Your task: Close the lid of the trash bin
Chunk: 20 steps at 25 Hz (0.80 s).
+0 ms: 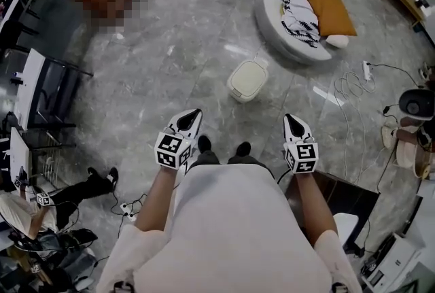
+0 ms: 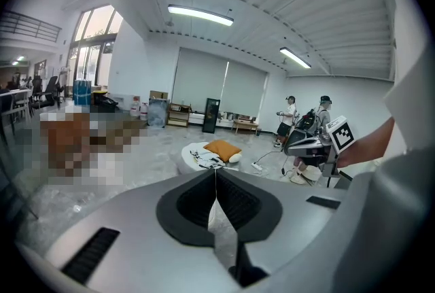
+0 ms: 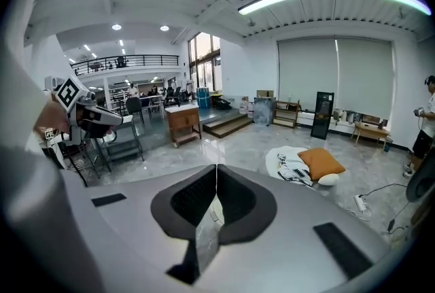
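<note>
The trash bin (image 1: 248, 79) is a small cream bin on the grey marble floor, ahead of my feet. From above its lid looks flat on top. My left gripper (image 1: 195, 113) and my right gripper (image 1: 291, 119) are held side by side at waist height, both short of the bin and well above it, pointing forward and down. In the left gripper view the left gripper (image 2: 215, 173) has its dark pads pressed together with nothing held. The right gripper (image 3: 217, 169) is likewise shut and empty in its own view. Each gripper sees the other at the edge of its view.
A round white floor cushion (image 1: 292, 26) with an orange pillow (image 1: 331, 13) lies beyond the bin. A power strip with cables (image 1: 367, 71) runs at the right. Chairs and racks (image 1: 41, 94) line the left, with a seated person (image 1: 27, 213) nearby. A dark box (image 1: 340, 200) stands close at my right.
</note>
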### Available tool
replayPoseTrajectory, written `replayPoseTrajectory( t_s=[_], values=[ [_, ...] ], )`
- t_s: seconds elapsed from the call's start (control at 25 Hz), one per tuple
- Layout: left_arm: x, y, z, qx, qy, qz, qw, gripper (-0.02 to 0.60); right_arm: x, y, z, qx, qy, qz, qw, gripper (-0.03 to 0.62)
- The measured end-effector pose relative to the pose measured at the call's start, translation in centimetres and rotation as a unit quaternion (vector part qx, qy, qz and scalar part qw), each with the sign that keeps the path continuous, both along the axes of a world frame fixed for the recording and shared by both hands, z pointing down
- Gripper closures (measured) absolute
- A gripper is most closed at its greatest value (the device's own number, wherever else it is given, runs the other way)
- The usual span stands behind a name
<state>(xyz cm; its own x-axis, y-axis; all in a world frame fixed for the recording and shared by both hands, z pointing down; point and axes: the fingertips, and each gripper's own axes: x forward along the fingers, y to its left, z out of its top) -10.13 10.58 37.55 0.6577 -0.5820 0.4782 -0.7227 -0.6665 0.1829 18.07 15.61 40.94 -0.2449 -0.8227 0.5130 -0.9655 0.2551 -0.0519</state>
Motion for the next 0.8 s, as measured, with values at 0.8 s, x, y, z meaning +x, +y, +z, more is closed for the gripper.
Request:
replayPoseTrajectory(
  t_s=[0.8],
  values=[
    [-4.6,-2.3,-3.0,0.027,0.011,0.027,0.9992,0.563,-4.2,-1.3,-4.3,0.028,0.029,0.020,0.999,0.565]
  ],
)
